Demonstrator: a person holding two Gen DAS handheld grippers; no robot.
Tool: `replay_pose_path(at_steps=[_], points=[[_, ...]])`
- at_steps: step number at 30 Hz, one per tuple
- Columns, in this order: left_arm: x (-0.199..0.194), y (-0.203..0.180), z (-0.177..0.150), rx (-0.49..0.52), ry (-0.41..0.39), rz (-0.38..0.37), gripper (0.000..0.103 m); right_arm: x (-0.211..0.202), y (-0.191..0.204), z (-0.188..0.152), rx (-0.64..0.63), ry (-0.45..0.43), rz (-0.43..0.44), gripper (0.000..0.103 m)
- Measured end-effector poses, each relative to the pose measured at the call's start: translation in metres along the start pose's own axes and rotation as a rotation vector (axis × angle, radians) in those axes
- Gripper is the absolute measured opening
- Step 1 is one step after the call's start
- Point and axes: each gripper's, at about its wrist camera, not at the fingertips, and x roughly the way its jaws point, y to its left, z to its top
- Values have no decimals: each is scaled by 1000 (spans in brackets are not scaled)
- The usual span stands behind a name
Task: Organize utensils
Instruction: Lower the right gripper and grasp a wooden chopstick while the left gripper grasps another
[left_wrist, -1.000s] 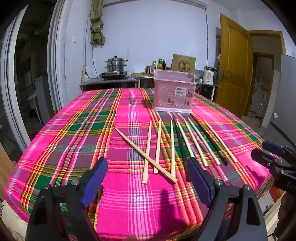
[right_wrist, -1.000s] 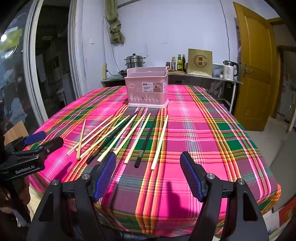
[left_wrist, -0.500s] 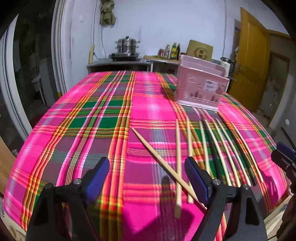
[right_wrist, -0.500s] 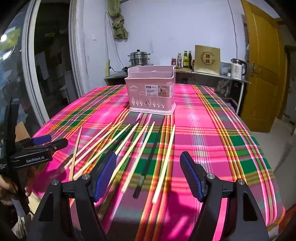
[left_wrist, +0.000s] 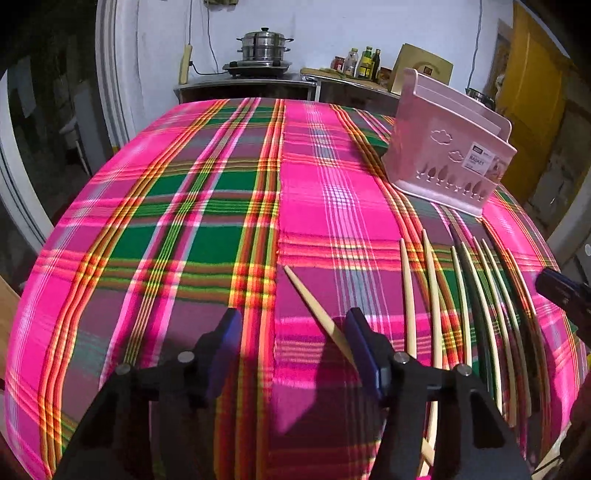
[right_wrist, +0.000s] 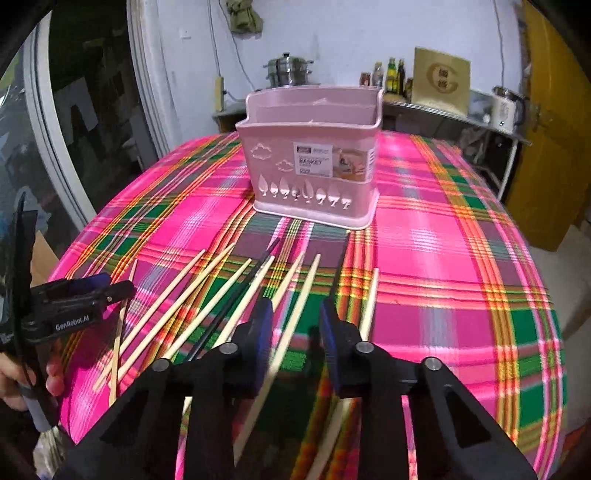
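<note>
Both claws have dropped low over the bench (left_wrist: 207, 192) since a second ago, narrowing as they came: pickup starting. Left claw (left_wrist: 291, 334) part spread, right pad beside the slanted chopstick (left_wrist: 314, 306), nothing pinched. Right claw (right_wrist: 295, 325) narrower, straddling a pale chopstick (right_wrist: 295, 317); contact unclear. Other chopsticks (right_wrist: 207, 295) lie packed alongside, so neighbours may get nudged. Pink basket (right_wrist: 314, 162) stands farther back, open cloth right of it; bench's right edge well apart.

Bright, saturated tablecloth (left_wrist: 332, 206) under overhead light; dim vignetted corners, strong fisheye curvature, motion blur near the tongs
</note>
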Motion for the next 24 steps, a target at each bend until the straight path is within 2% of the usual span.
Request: replay_pose_path(at_steps=[6, 10, 15, 24], points=[[4, 1, 8, 7, 8, 21, 51, 31, -3, 11, 6, 74, 4, 19], [5, 3, 11, 1, 10, 20, 48, 44, -6, 16, 11, 97, -10, 19], [6, 5, 15, -25, 18, 11, 39, 55, -6, 21, 8, 123, -26, 18], [13, -2, 23, -10, 41, 29, 29, 69, -7, 31, 8, 156, -49, 16]])
